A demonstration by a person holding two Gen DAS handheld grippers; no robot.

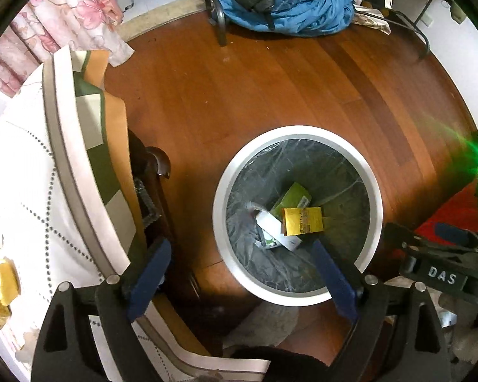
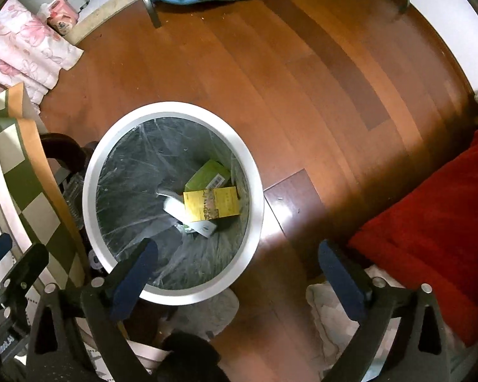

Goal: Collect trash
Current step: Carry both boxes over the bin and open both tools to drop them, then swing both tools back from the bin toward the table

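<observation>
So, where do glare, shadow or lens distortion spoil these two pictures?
Left wrist view: green flare at the right edge, floorboards bowed by the fisheye. Right wrist view: a bright patch on the floor beside the bin, its liner glinting, dark shadow near the red blanket.

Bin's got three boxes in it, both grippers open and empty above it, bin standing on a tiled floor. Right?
One slip: the floor under the bin is reddish-brown wood planks, not tile; the right wrist view shows the boards clearly. The rest holds: a green box, a yellow box and a white box lie inside, and the left gripper and right gripper are both open and empty.
</observation>
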